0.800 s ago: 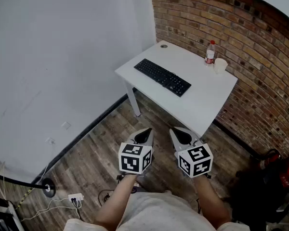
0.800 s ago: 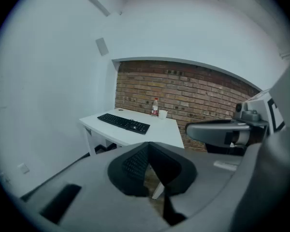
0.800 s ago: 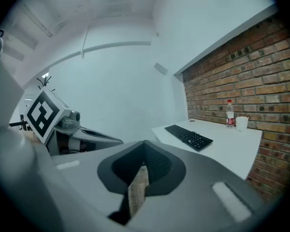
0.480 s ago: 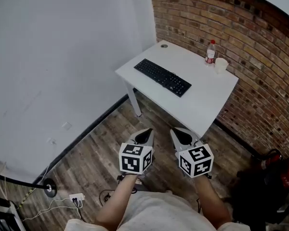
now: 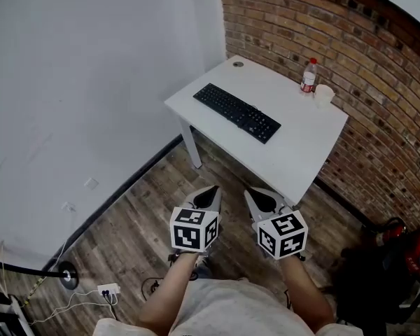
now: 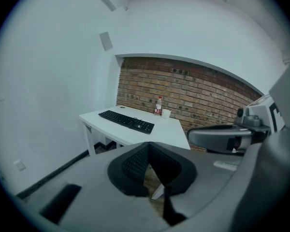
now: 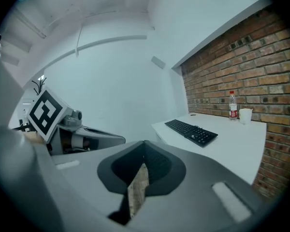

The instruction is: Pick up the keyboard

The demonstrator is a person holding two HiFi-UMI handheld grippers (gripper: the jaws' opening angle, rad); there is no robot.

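Observation:
A black keyboard [image 5: 236, 113] lies flat on a white table [image 5: 287, 152], in the corner between a white wall and a brick wall. The keyboard [image 6: 126, 121] also shows ahead in the left gripper view, and the keyboard [image 7: 191, 131] in the right gripper view. My left gripper [image 5: 209, 196] and right gripper [image 5: 260, 198] hang side by side over the wooden floor, well short of the table. Both are shut with nothing between their jaws. Neither touches the keyboard.
A clear bottle with a red cap [image 5: 308, 75] and a white cup [image 5: 323, 95] stand at the table's far edge by the brick wall. A power strip [image 5: 108, 288] with cables lies on the floor at the left. Dark bags [image 5: 388, 264] sit at the right.
The head view has shifted slightly, so the table sits a little closer and the grippers a touch lower and left. Both grippers stay shut.

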